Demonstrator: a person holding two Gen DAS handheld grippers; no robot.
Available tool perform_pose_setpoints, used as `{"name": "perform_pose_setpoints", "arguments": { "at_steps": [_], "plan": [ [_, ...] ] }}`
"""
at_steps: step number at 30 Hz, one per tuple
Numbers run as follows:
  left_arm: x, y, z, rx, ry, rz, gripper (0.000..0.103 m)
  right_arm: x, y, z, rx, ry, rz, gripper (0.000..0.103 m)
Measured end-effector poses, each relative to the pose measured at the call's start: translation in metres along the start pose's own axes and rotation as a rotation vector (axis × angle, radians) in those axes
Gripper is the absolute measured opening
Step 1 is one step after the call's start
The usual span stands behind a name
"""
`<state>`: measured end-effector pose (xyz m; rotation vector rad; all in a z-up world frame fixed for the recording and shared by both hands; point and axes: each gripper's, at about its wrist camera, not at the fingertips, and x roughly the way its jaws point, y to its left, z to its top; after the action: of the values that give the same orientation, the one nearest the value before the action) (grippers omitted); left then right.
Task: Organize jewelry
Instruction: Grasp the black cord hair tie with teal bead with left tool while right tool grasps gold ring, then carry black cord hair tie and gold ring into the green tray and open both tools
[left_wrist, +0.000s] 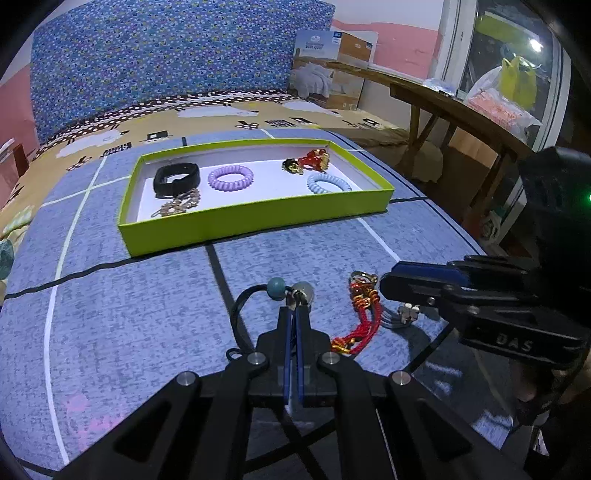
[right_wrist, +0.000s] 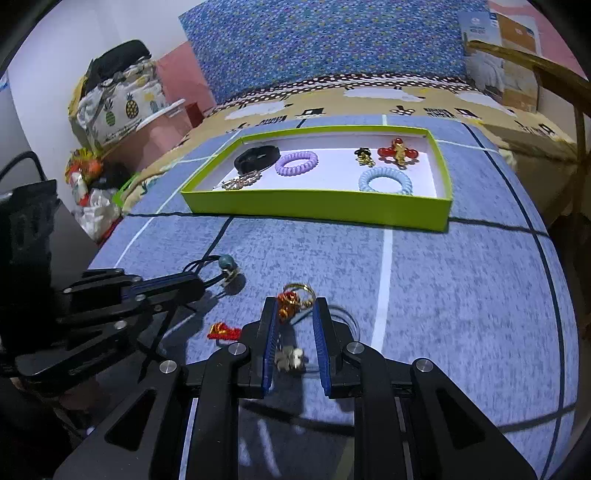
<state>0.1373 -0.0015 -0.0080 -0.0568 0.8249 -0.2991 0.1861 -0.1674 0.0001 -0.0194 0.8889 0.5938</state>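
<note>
1. The left tongs (left_wrist: 294, 314) are closed tight on the black cord hair tie (left_wrist: 243, 314), whose teal bead (left_wrist: 276, 287) sticks out past the tips, pointing toward the green tray (left_wrist: 258, 218).
2. The right tongs (right_wrist: 295, 314) stand partly open around a clear bangle (right_wrist: 343, 317); whether they grip it I cannot tell.
3. The red knotted cord (left_wrist: 360, 317) lies on the bed (left_wrist: 129, 295) between both tongs, its long axis running toward the tray and its gold ring (right_wrist: 300, 291) at the far end.

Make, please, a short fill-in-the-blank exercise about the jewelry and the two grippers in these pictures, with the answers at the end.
1. The tray holding the jewelry has walls of ____ colour.
2. Next to the black band in the tray lies a coiled hair tie of ____ colour.
3. The left gripper is shut on a black cord that carries a teal ____.
4. The red knotted charm lies between the fingers of the ____ gripper.

Answers: green; purple; bead; right
</note>
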Motion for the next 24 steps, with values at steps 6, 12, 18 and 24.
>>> {"name": "perform_pose_setpoints", "arguments": {
  "at_steps": [6,12,18,24],
  "plan": [
    [-0.002,0.006,-0.001,-0.014,-0.006,-0.002,0.002,0.015,0.004,0.007,-0.042,0.043,-0.012,0.040],
    [-0.003,0.010,-0.001,-0.023,-0.009,-0.007,0.002,0.023,0.002,0.010,-0.044,0.064,-0.019,0.041],
    [-0.003,0.014,-0.002,-0.031,-0.011,-0.011,0.002,0.024,0.006,0.011,-0.073,0.072,-0.046,0.036],
    [-0.003,0.016,-0.002,-0.037,-0.009,-0.017,0.002,0.024,0.005,0.013,-0.069,0.074,-0.047,0.024]
  ]
}}
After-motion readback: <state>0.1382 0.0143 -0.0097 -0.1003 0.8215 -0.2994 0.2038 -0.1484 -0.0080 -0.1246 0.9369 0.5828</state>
